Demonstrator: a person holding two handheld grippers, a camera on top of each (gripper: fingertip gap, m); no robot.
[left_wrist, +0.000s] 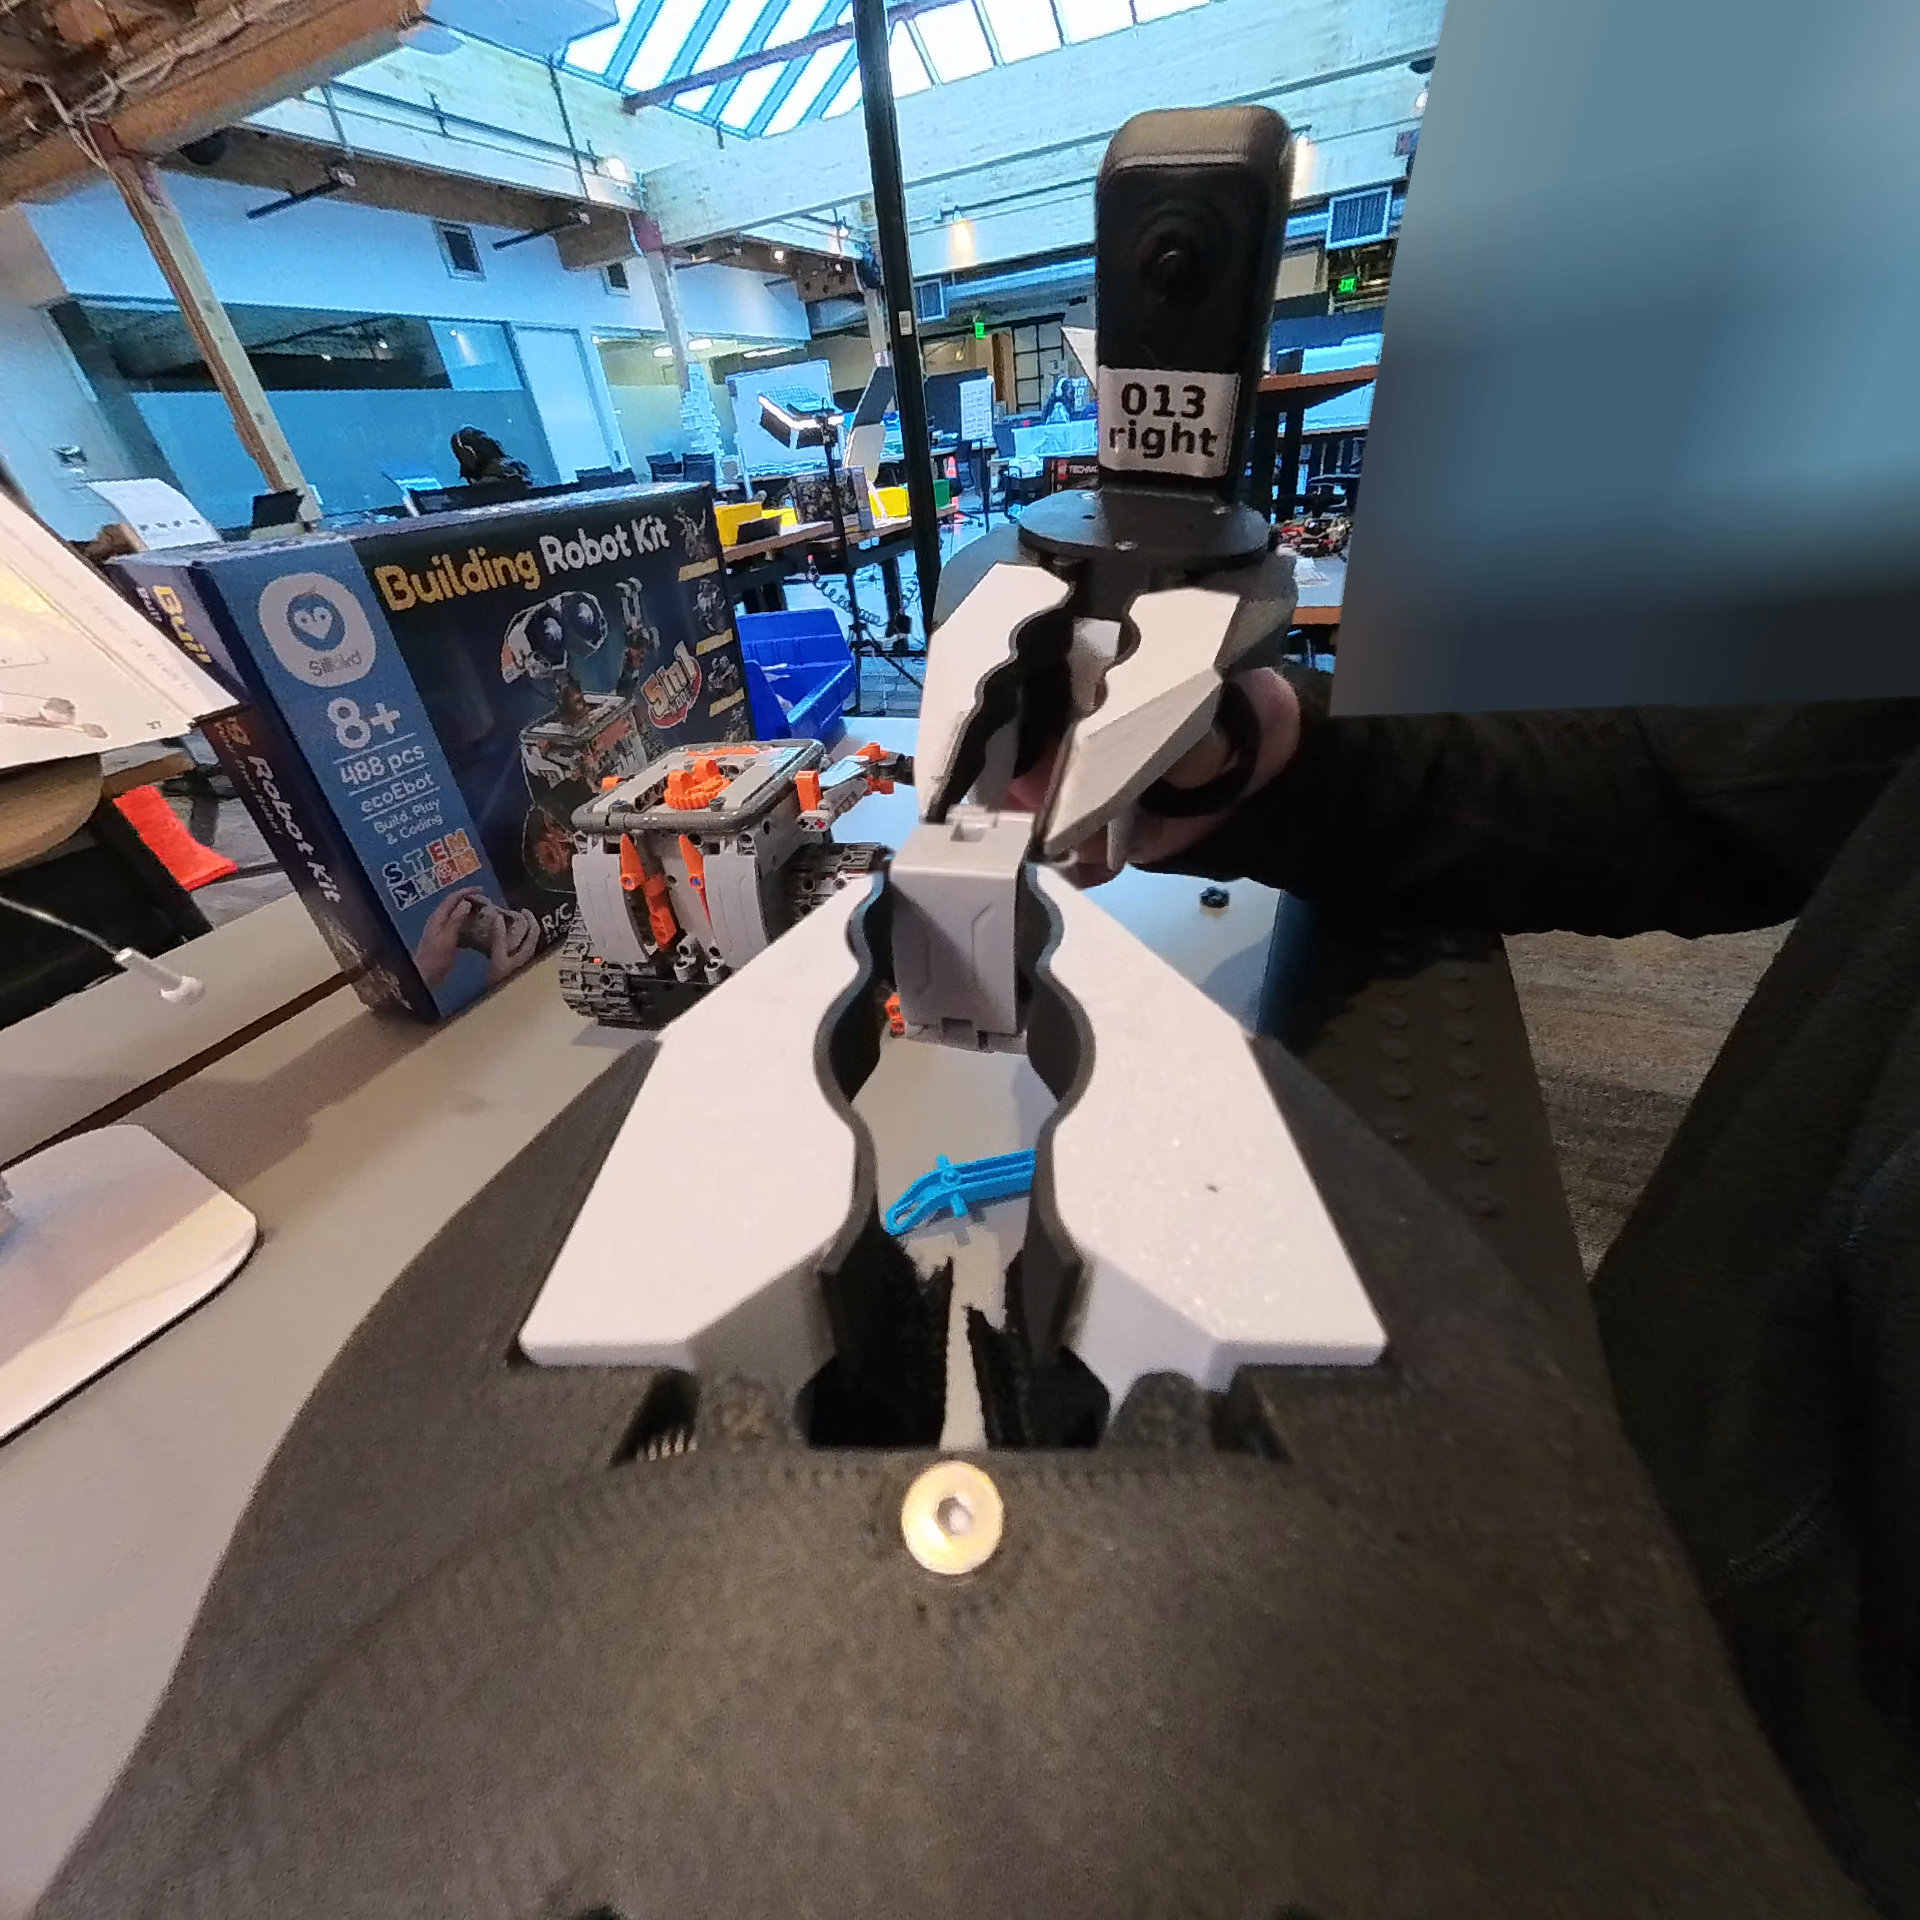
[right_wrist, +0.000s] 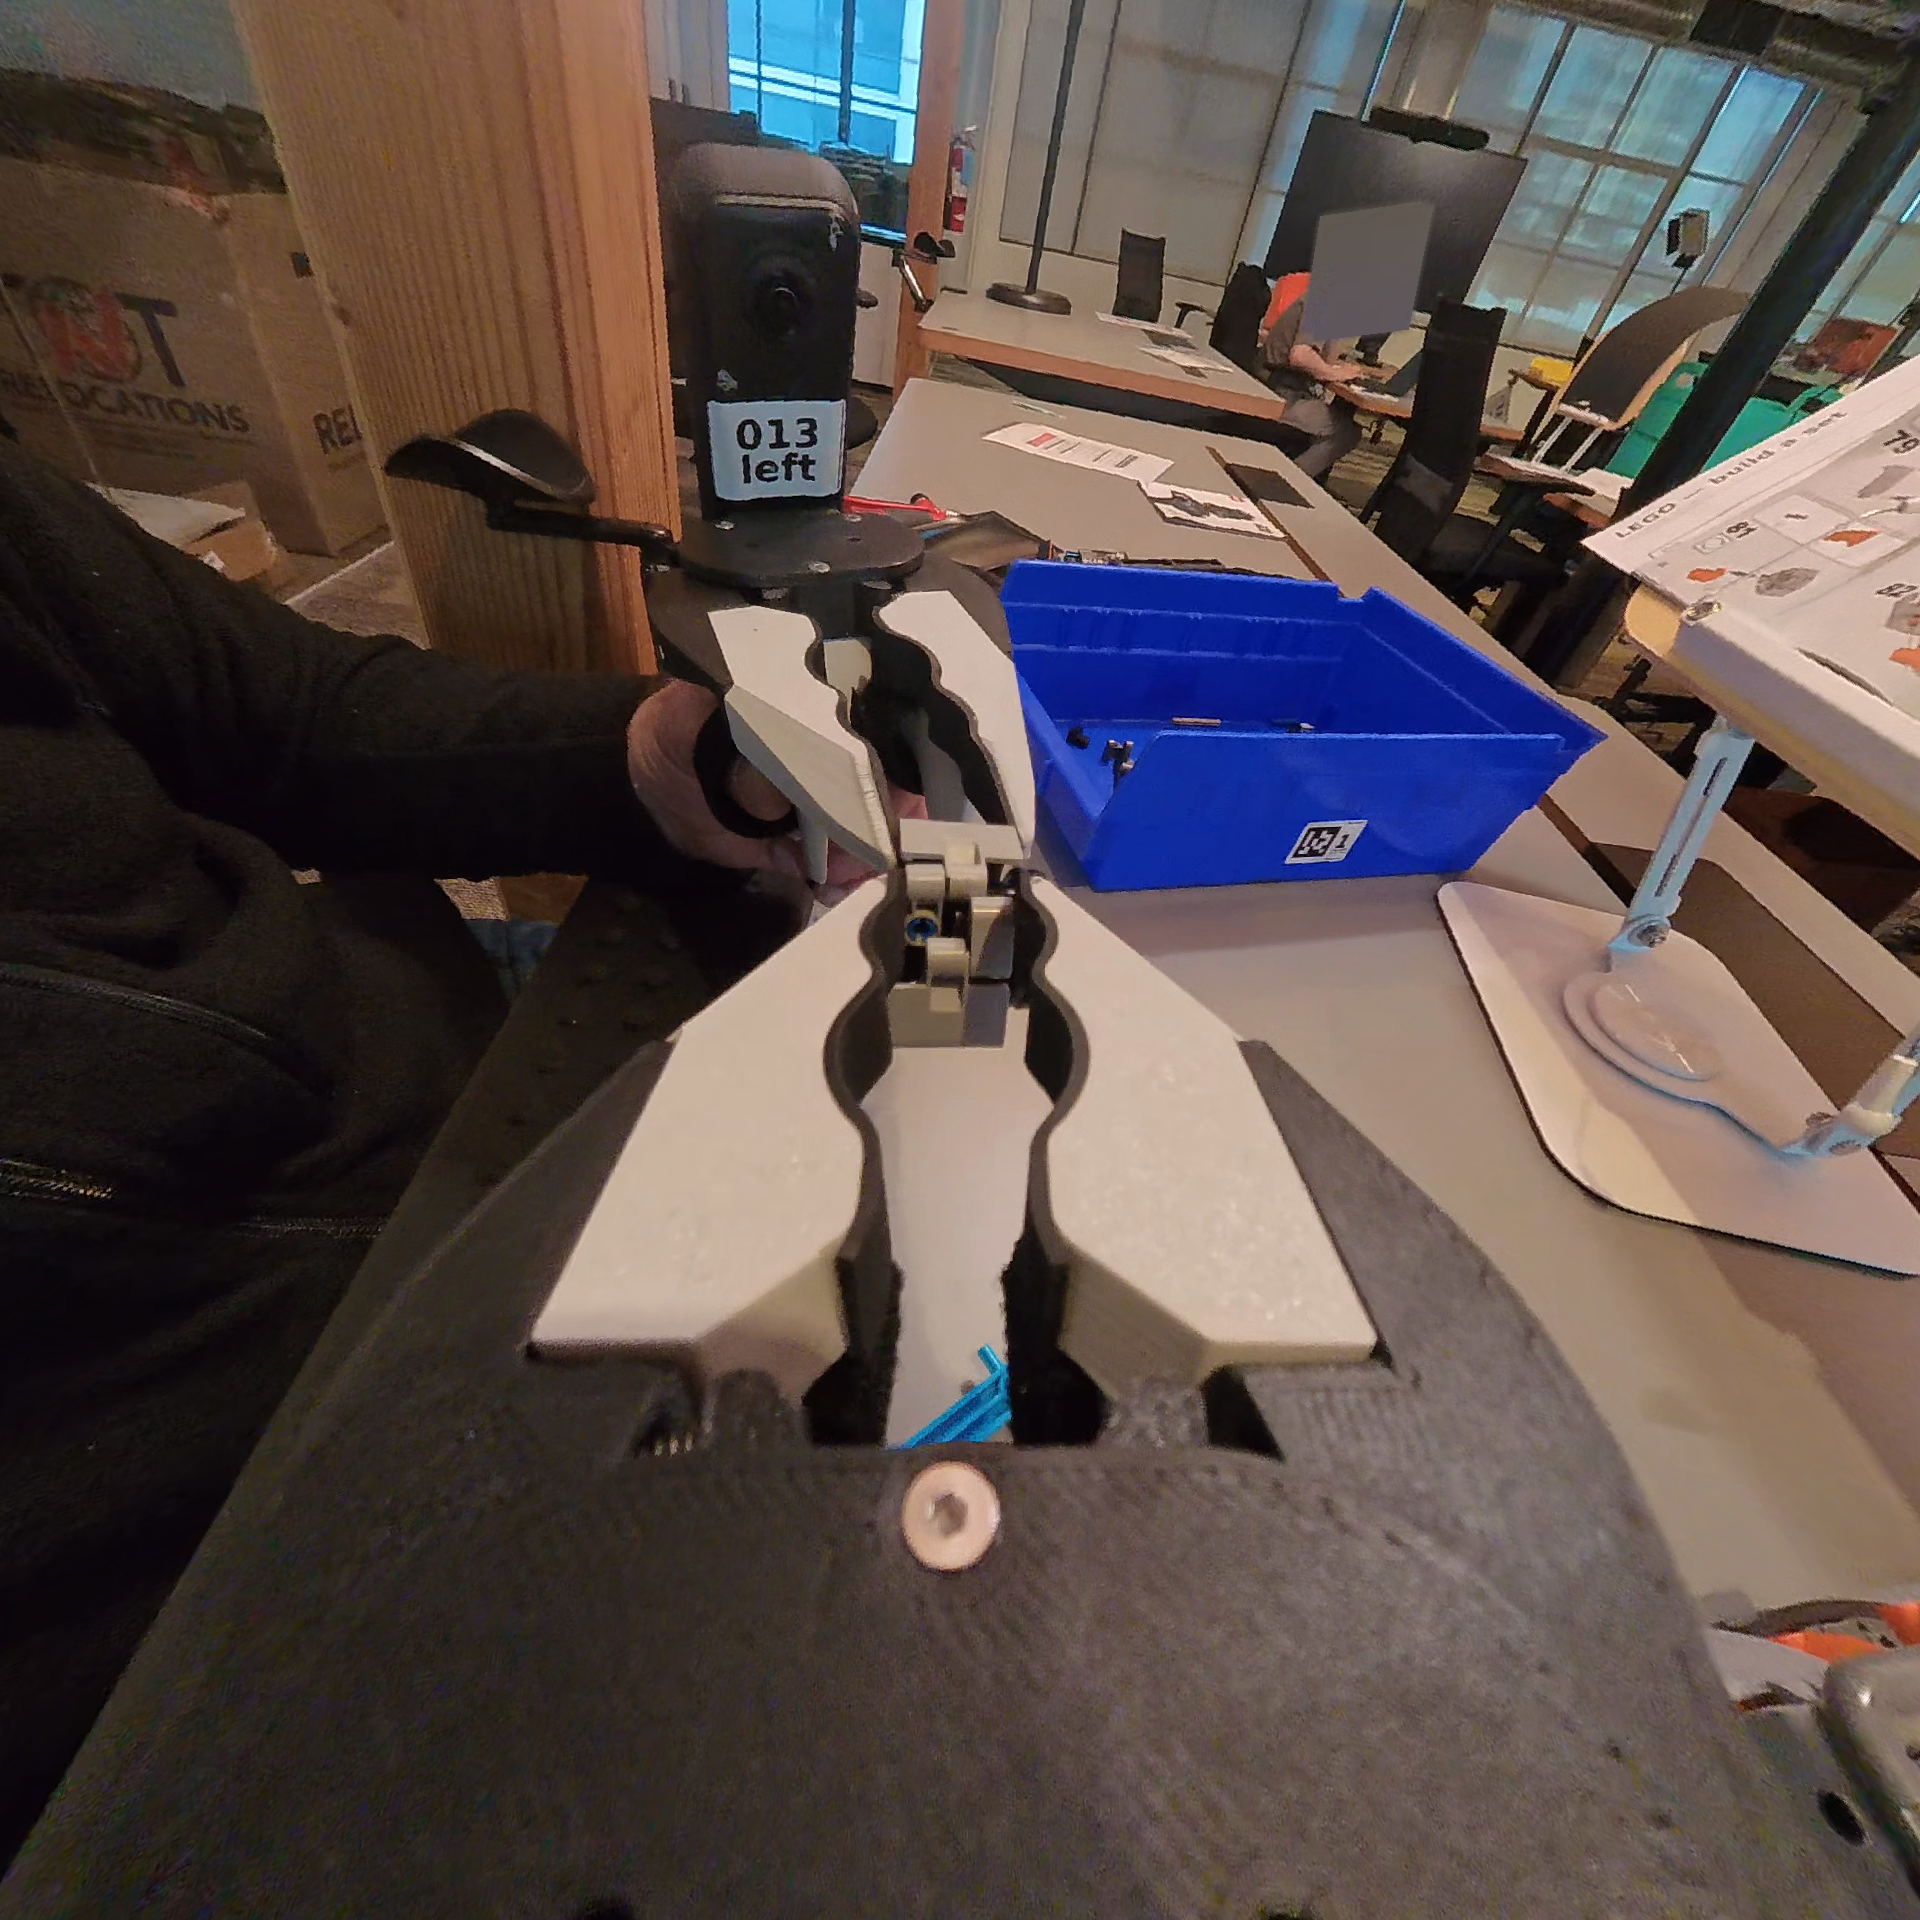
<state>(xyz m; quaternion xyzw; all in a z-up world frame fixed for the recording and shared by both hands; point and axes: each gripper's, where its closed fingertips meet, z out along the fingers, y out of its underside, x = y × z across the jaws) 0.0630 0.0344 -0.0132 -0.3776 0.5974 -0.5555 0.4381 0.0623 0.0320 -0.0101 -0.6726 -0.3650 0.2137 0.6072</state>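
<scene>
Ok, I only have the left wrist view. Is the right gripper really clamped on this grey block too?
Observer: Yes. In the right wrist view the right gripper has both fingers against the grey block, facing the left gripper.
Operator: Anything on the side I can't see?
Observer: A small blue pin sits in that face.
Operator: And the blue bin?
Observer: The blue bin holds a few small dark parts on its floor.
</scene>
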